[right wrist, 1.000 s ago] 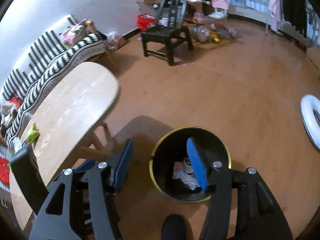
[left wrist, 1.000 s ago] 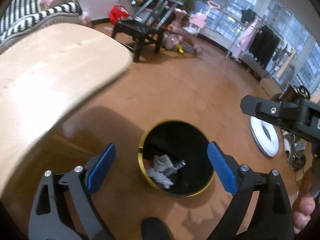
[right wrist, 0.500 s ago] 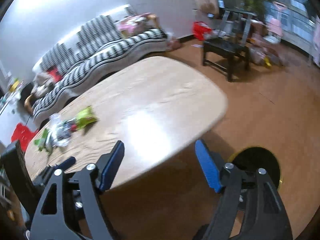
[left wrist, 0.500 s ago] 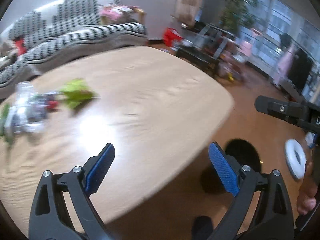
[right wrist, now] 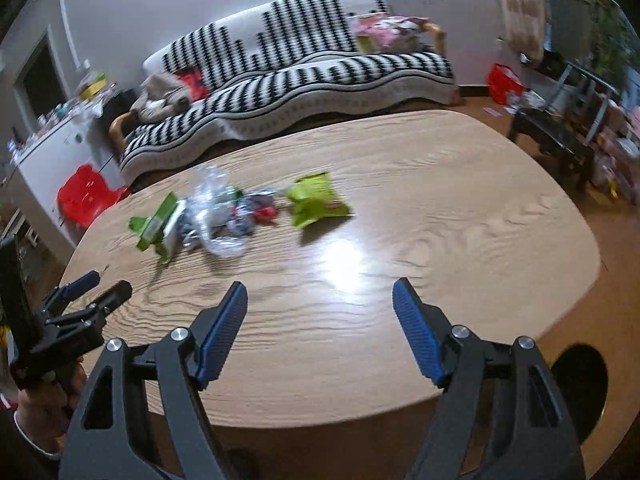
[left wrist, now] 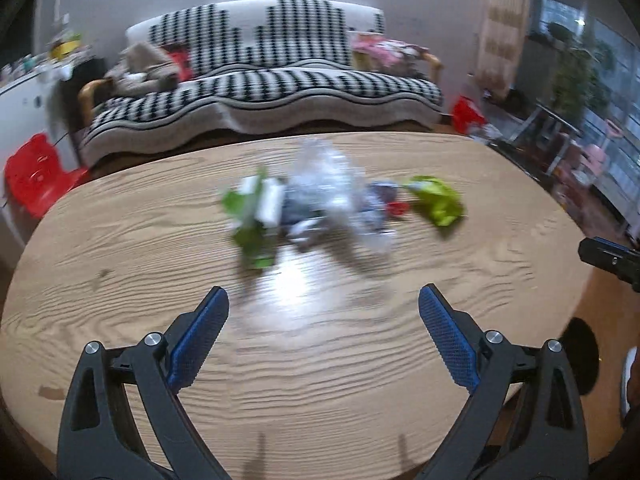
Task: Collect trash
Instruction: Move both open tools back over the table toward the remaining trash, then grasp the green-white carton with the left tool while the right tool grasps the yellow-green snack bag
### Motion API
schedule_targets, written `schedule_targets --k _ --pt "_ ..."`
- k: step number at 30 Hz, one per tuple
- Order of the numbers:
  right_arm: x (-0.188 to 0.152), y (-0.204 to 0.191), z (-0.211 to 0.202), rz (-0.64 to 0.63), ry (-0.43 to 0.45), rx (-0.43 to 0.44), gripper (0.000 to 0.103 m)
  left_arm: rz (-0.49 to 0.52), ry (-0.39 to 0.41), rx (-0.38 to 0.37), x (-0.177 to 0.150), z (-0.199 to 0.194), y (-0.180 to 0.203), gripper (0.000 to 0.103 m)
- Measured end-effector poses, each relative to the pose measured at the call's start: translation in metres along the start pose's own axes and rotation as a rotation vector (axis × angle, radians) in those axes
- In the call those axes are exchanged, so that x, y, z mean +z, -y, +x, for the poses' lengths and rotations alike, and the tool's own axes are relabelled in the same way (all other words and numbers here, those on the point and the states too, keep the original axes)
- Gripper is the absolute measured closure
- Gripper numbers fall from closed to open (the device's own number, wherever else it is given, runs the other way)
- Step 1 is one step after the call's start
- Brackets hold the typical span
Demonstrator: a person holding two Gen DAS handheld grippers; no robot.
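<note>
hovering over the near edge of the wooden table [left wrist: 120,240], the left gripper [left wrist: 322,334] has its blue pads spread wide with nothing between them. the right gripper [right wrist: 320,330] hangs over the same edge, jaws apart and empty, having just been opening. the trash sits toward the table's far side, well apart from both grippers: a green snack packet [right wrist: 316,204], a crumpled clear plastic bag [right wrist: 214,210], a green-and-white wrapper [right wrist: 158,222] and a small red scrap [right wrist: 266,213], bunched in a loose row. beyond the table stands a black-and-white striped sofa [left wrist: 260,80]. a black bin [right wrist: 580,384] shows below the table's right end.
</note>
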State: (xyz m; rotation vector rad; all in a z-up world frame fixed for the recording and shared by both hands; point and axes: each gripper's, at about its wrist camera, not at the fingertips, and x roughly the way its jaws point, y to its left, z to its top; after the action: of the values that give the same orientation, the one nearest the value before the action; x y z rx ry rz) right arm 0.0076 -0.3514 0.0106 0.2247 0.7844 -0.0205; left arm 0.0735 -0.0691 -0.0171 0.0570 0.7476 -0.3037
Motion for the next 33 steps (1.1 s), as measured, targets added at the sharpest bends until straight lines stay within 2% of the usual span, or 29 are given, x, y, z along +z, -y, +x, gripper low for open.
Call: schedule_targets --k 5,11,16,21,33 --pt "0.003 -0.034 0.02 -0.05 -0.011 0.027 0.03 -0.017 -0.006 0.043 -0.007 0.001 -0.038 0.01" --pt "0.008 -0.052 0.043 -0.097 -0.017 0.023 0.026 -0.028 -0.039 0.045 -0.008 0.023 -0.05 0.01" --pt "0.017 -0.043 0.066 -0.113 -0.028 -0.005 0.025 0.011 -0.061 0.066 -0.004 0.054 -0.045 0.01" --pt "0.031 -0.021 0.109 -0.087 -0.073 -0.042 0.022 -0.05 -0.119 0.058 0.004 0.091 -0.05 0.01" --pt "0.057 -0.003 0.197 -0.153 -0.14 -0.094 0.02 -0.048 -0.182 0.072 0.021 0.14 -0.048 0.01"
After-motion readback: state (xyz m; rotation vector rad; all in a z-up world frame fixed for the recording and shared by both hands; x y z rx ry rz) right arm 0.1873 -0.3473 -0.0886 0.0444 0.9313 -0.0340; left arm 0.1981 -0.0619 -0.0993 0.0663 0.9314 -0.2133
